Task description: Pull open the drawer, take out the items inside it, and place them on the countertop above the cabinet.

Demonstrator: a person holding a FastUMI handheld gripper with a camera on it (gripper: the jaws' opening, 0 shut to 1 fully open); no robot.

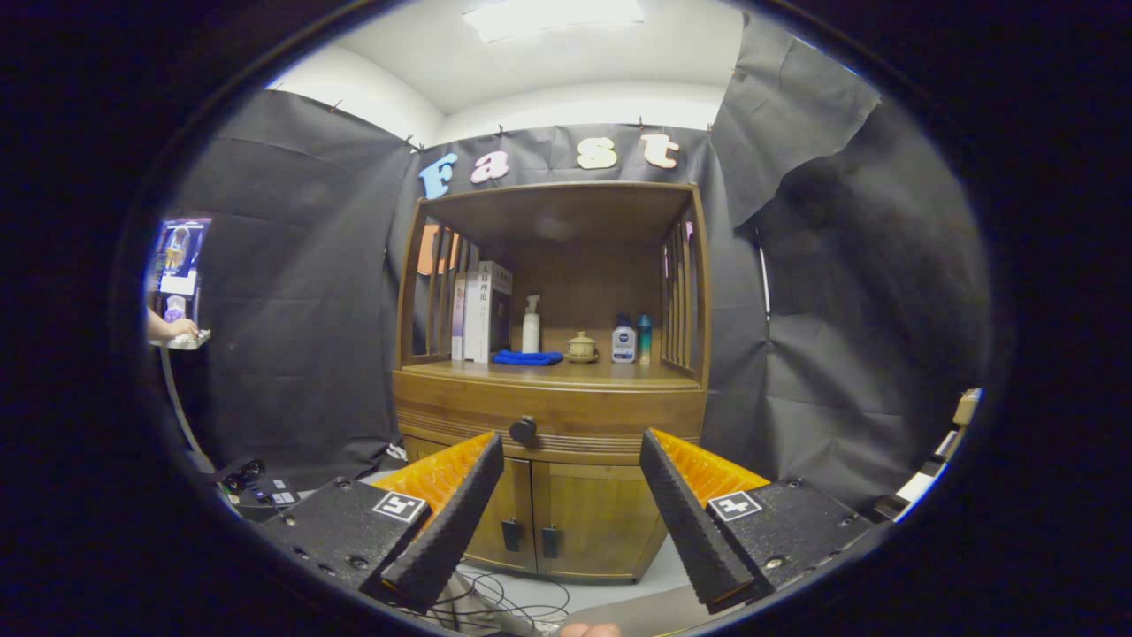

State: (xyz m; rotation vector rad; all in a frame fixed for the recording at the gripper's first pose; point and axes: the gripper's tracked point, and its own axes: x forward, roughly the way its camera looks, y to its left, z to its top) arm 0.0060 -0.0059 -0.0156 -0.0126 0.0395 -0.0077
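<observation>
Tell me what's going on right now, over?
Gripper open, short of the cabinet. Drawer shut, knob just ahead between the fingers. Nothing in the way.

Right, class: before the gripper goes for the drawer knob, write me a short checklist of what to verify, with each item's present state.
1. Drawer shut, so pulling is the next step: ok.
2. Knob in plain sight, nothing in front of it: ok.
3. Gripper fingers spread wide enough to take the knob: ok.
4. Knob centred between the fingers: not ok, it sits near the left finger.
5. Free room on the countertop in front of the blue cloth and bottles: ok.
6. What lies inside the drawer: cannot tell.
</observation>
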